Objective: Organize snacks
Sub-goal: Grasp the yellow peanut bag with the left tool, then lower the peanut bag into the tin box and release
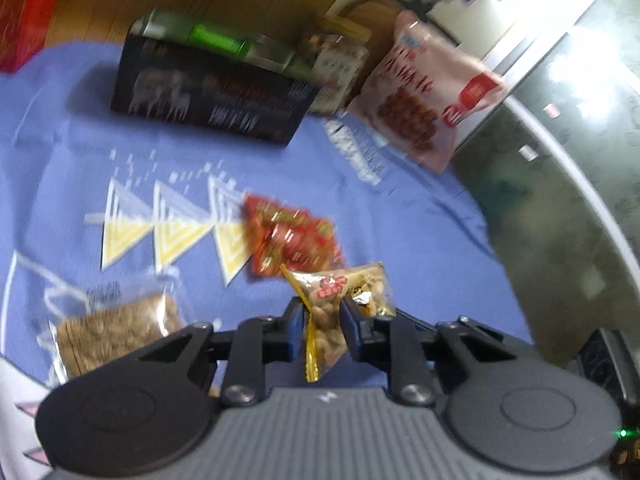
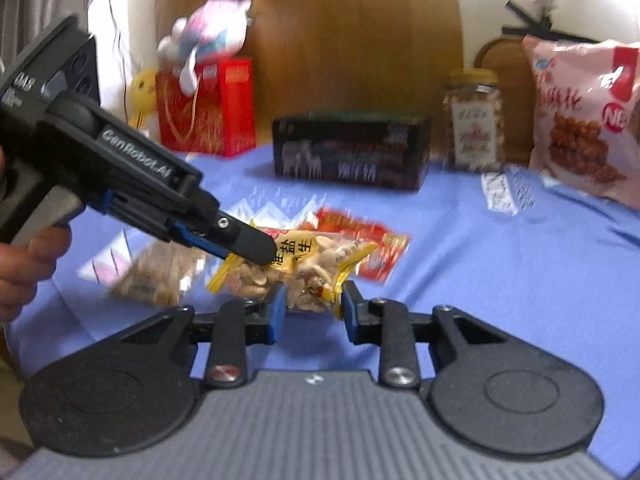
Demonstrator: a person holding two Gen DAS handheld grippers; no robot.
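My left gripper point(image 1: 322, 312) is shut on a clear yellow-edged peanut packet point(image 1: 332, 308) and holds it above the blue tablecloth point(image 1: 420, 240). In the right wrist view the same packet point(image 2: 304, 260) hangs from the left gripper point(image 2: 256, 246), and my right gripper point(image 2: 312, 308) has its jaws on both sides of the packet's near end; whether they press it is unclear. A red snack packet point(image 1: 292, 240) lies on the cloth behind; it also shows in the right wrist view point(image 2: 360, 240). A clear packet of brown snacks point(image 1: 112, 328) lies to the left.
A black box point(image 2: 352, 148) stands at the back with a green box point(image 1: 216, 40) on it. A jar of nuts point(image 2: 474, 120) and a big pink snack bag point(image 2: 580, 116) stand at the back right. A red gift bag point(image 2: 208, 108) and plush toys point(image 2: 208, 36) stand back left.
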